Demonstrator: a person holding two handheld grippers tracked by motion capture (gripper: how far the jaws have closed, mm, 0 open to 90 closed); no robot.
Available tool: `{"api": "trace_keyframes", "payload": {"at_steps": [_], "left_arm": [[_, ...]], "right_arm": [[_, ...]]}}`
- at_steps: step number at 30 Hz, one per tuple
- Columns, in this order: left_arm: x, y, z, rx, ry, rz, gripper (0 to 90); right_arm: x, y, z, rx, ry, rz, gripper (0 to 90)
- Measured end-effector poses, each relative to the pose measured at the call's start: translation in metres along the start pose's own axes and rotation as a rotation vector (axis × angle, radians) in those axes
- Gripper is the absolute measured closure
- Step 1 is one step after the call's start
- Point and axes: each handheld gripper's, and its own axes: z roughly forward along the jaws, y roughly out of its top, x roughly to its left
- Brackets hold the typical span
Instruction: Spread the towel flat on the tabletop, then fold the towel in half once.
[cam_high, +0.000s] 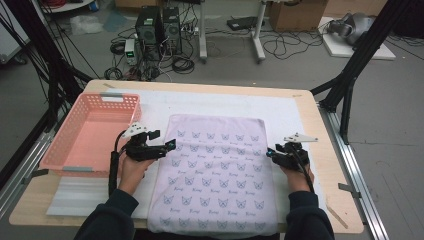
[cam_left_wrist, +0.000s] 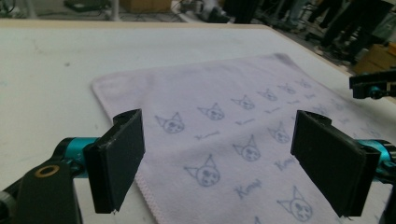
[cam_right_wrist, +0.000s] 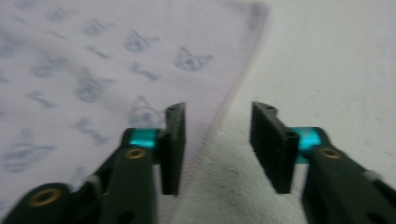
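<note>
The soft lilac towel with little blue cat faces (cam_high: 216, 175) lies flat on the white mat (cam_high: 295, 112) in the middle of the wooden table (cam_high: 325, 150), its near end hanging over the edge. The left gripper (cam_left_wrist: 217, 158) is wide open at the towel's left edge and holds nothing. The right gripper (cam_right_wrist: 217, 144) is open too, its jaws on either side of the right hem. It could pinch the fluffy mat with the hem, or grab only 1 side and bunch the towel. The pink plastic basket (cam_high: 75, 137) waits at the left

Open jaws over lilac towel (cam_left_wrist: 243, 121)
</note>
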Motion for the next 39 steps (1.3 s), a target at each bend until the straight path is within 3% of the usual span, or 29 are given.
{"api": "trace_keyframes", "payload": {"at_steps": [2, 4, 7, 11, 14, 16, 27, 39], "left_arm": [[-0.002, -0.001, -0.001, -0.026, -0.012, 0.057, 17.9], [-0.004, -0.001, -0.002, -0.021, 0.002, 0.1, 18.1], [-0.004, -0.001, -0.004, -0.005, 0.016, 0.078, 17.9], [-0.003, 0.0, -0.005, 0.001, -0.017, 0.036, 17.2], [-0.004, 0.0, -0.005, -0.005, -0.021, 0.036, 17.9], [-0.004, 0.0, -0.005, -0.004, -0.025, 0.034, 17.9], [-0.003, -0.001, -0.003, 0.018, -0.015, 0.014, 17.9], [0.002, -0.004, 0.001, 0.051, 0.023, -0.017, 18.4]], "right_arm": [[0.0, 0.002, -0.01, -0.036, 0.02, -0.015, 44.7], [0.0, 0.003, -0.019, -0.074, 0.034, -0.017, 38.8], [0.001, 0.002, -0.034, -0.115, 0.063, -0.022, 32.4], [-0.001, -0.008, -0.047, -0.142, 0.026, -0.077, 21.6], [-0.009, -0.011, -0.053, -0.167, 0.011, -0.026, 18.9], [-0.013, -0.011, -0.056, -0.19, 0.005, -0.017, 18.1], [-0.008, -0.013, -0.047, -0.14, 0.025, -0.081, 17.3], [-0.006, -0.013, -0.038, -0.115, 0.031, -0.078, 17.3]]}}
